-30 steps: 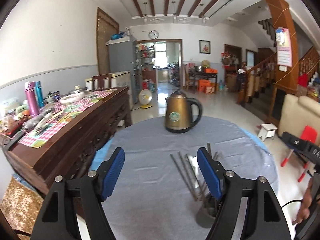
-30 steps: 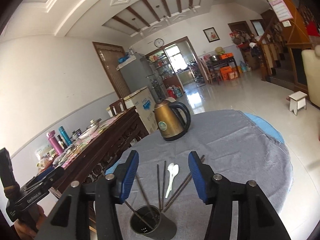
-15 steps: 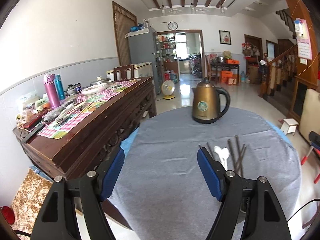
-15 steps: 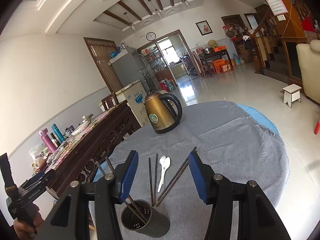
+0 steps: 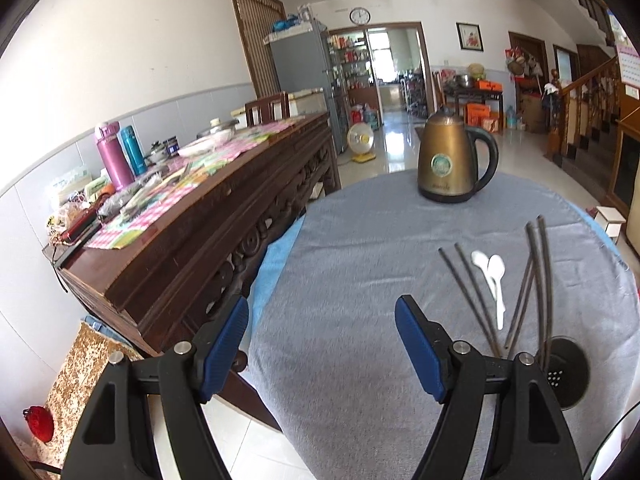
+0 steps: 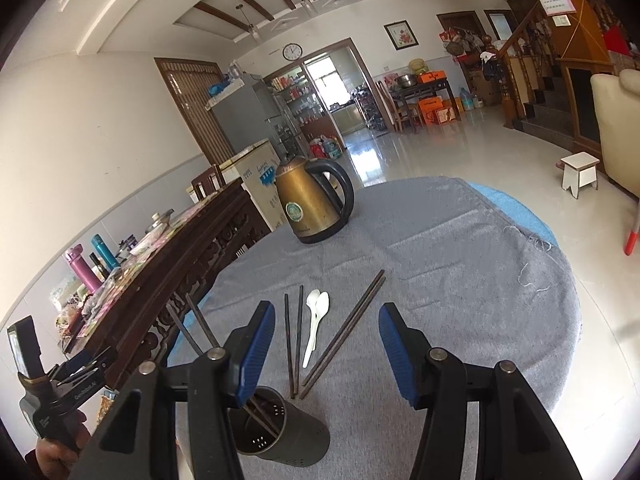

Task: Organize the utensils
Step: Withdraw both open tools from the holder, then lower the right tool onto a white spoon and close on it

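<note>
Two white spoons (image 6: 316,320) lie on the grey tablecloth between two dark chopstick pairs (image 6: 294,340) (image 6: 344,330). A grey perforated utensil holder (image 6: 276,428) stands at the near edge with chopsticks (image 6: 196,328) leaning out of it. My right gripper (image 6: 326,352) is open and empty, just above the holder and the loose utensils. My left gripper (image 5: 322,348) is open and empty over the cloth, left of the spoons (image 5: 490,276), chopsticks (image 5: 472,296) and holder (image 5: 564,372). It also shows at the lower left of the right wrist view (image 6: 60,384).
A bronze electric kettle (image 5: 452,160) stands at the far side of the round table (image 5: 360,280). A dark wooden sideboard (image 5: 200,216) with flasks and clutter runs along the left, close to the table. A small white stool (image 6: 580,172) stands on the floor at right.
My left gripper has swung left and drawn back, so the utensils and holder now sit at its right. The right gripper has dropped slightly toward the holder. Both stay open.
</note>
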`<state>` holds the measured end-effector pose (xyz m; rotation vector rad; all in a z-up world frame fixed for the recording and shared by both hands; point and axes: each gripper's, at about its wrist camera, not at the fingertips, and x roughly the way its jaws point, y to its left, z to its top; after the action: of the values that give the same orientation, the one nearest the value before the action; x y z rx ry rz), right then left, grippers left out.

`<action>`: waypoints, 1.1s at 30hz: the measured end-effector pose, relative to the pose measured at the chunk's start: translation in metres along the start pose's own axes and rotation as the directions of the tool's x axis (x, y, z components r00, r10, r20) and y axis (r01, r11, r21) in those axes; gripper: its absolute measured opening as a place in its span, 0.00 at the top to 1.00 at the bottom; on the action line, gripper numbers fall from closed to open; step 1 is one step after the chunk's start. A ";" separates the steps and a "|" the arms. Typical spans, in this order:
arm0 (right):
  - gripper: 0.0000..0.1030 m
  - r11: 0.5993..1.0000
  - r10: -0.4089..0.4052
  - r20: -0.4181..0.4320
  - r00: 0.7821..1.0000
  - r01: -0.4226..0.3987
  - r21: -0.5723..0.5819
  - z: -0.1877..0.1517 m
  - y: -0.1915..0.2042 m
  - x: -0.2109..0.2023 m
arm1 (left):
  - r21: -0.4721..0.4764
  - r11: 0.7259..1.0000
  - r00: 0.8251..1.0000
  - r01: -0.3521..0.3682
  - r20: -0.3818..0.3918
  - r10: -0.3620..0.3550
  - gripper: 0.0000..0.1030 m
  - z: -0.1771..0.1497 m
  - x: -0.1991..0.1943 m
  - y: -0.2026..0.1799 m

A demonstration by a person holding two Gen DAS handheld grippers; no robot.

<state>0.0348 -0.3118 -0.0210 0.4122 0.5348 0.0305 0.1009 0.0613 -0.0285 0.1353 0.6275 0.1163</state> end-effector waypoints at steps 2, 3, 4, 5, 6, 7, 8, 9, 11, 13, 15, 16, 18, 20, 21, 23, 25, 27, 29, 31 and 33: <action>0.44 1.000 0.003 -0.016 1.000 -0.003 0.005 -0.001 -0.001 0.007 | 0.002 1.000 1.000 -0.001 -0.018 0.001 0.26 -0.001 0.007 -0.002; 0.44 1.000 0.003 -0.026 1.000 -0.003 0.006 -0.002 -0.002 0.011 | 0.001 1.000 1.000 -0.001 -0.026 0.001 0.26 -0.002 0.010 -0.003; 0.44 1.000 0.001 -0.035 0.999 -0.001 0.008 -0.004 -0.002 0.014 | -0.001 1.000 0.999 0.002 -0.040 -0.002 0.26 -0.003 0.016 -0.003; 0.44 1.000 0.001 -0.046 0.999 -0.001 0.011 -0.005 -0.003 0.018 | -0.002 1.000 0.999 0.004 -0.048 -0.004 0.26 -0.003 0.019 -0.004; 0.44 1.000 0.003 -0.057 0.998 -0.002 0.017 -0.006 -0.005 0.022 | -0.002 1.000 0.998 0.006 -0.056 -0.006 0.26 -0.005 0.023 -0.005; 0.44 1.000 0.005 -0.068 0.998 -0.003 0.026 -0.007 -0.007 0.026 | -0.001 1.000 0.998 0.007 -0.064 -0.007 0.26 -0.005 0.027 -0.006; 0.44 0.999 0.007 -0.079 0.997 -0.004 0.033 -0.008 -0.010 0.029 | 0.000 1.000 0.997 0.007 -0.072 -0.007 0.26 -0.005 0.031 -0.007; 0.44 0.999 0.008 -0.092 0.996 -0.005 0.042 -0.009 -0.012 0.034 | 0.001 1.000 0.997 0.008 -0.080 -0.008 0.26 -0.006 0.035 -0.008; 0.44 0.998 0.015 -0.120 0.993 -0.009 0.056 -0.010 -0.015 0.042 | 0.002 1.000 0.996 0.013 -0.093 -0.013 0.26 -0.006 0.042 -0.010; 0.44 0.997 0.023 -0.150 0.988 -0.013 0.071 -0.013 -0.018 0.052 | 0.005 1.000 0.994 0.016 -0.105 -0.015 0.26 -0.007 0.049 -0.012; 0.44 0.997 0.031 -0.169 0.985 -0.017 0.079 -0.015 -0.019 0.060 | 0.008 1.000 0.993 0.018 -0.117 -0.017 0.26 -0.007 0.055 -0.013; 0.44 0.996 0.036 -0.182 0.983 -0.021 0.081 -0.015 -0.020 0.065 | 0.008 1.000 0.991 0.022 -0.128 -0.021 0.26 -0.008 0.060 -0.014; 0.44 0.996 0.054 -0.210 0.976 -0.038 0.081 -0.015 -0.020 0.077 | 0.005 0.999 0.989 0.034 -0.146 -0.033 0.26 -0.010 0.067 -0.016; 0.43 0.996 0.073 -0.237 0.969 -0.058 0.072 -0.012 -0.020 0.090 | -0.003 0.999 0.984 0.051 -0.173 -0.051 0.26 -0.012 0.077 -0.017; 0.42 0.996 0.082 -0.252 0.964 -0.068 0.065 -0.010 -0.020 0.097 | -0.008 0.998 0.981 0.060 -0.187 -0.061 0.26 -0.013 0.082 -0.018; 0.39 0.994 0.106 -0.291 0.951 -0.092 0.060 -0.004 -0.020 0.120 | -0.016 0.996 0.973 0.084 -0.213 -0.086 0.26 -0.014 0.093 -0.021; 0.39 0.992 0.128 -0.331 0.935 -0.116 0.054 0.001 -0.020 0.143 | -0.023 0.994 0.965 0.110 -0.236 -0.112 0.26 -0.014 0.104 -0.025; 0.39 0.989 0.147 -0.369 0.918 -0.133 0.063 0.006 -0.021 0.172 | -0.034 0.991 0.958 0.133 -0.251 -0.137 0.26 -0.014 0.112 -0.028; 0.39 0.986 0.166 -0.418 0.893 -0.145 0.082 0.009 -0.021 0.201 | -0.052 0.986 0.947 0.157 -0.276 -0.166 0.26 -0.013 0.125 -0.031; 0.39 0.982 0.189 -0.457 0.869 -0.158 0.106 0.012 -0.022 0.235 | -0.074 0.982 0.934 0.175 -0.302 -0.189 0.26 -0.013 0.138 -0.032; 0.39 0.982 0.186 -0.493 0.850 -0.152 0.109 0.011 -0.022 0.261 | -0.096 0.976 0.920 0.194 -0.328 -0.215 0.26 -0.012 0.152 -0.034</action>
<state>0.2639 -0.3009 -0.1484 0.5190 1.0171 0.2994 0.2180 0.0512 -0.1312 -0.0124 0.9763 -0.0462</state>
